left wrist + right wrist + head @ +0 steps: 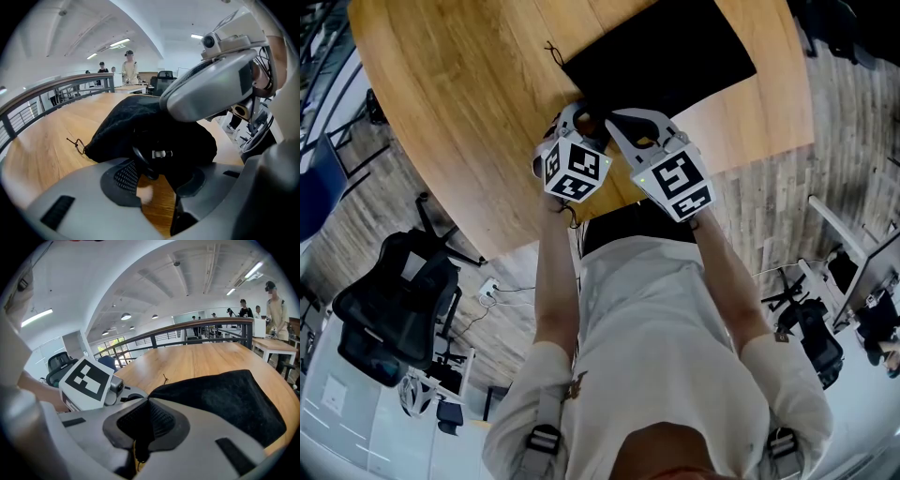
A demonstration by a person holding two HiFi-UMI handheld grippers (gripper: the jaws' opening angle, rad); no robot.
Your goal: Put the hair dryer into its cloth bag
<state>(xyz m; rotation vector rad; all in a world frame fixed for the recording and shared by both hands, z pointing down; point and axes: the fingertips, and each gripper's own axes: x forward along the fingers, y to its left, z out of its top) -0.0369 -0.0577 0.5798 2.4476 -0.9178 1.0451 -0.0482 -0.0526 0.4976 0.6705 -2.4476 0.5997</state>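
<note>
**Tuck the cord in while the rim is pinned**

On the left, the left gripper (157,177) stands half-closed on a loop of black cord (139,159), with dark cloth bunched against its other pad. The cloth bag (122,124) lies bulging on the wooden table (42,150), and its drawstring (75,143) trails to one side. The hair dryer's body is not visible. It is probably already inside, with only the cord left at the mouth. On the right, the right gripper (147,417) is clamped tight on the bag's near rim. The step likely calls for that rim to be raised and held firm while the left gripper pushes the loop deep. The left should release only past the hem, so the cord cannot spring out.
</note>
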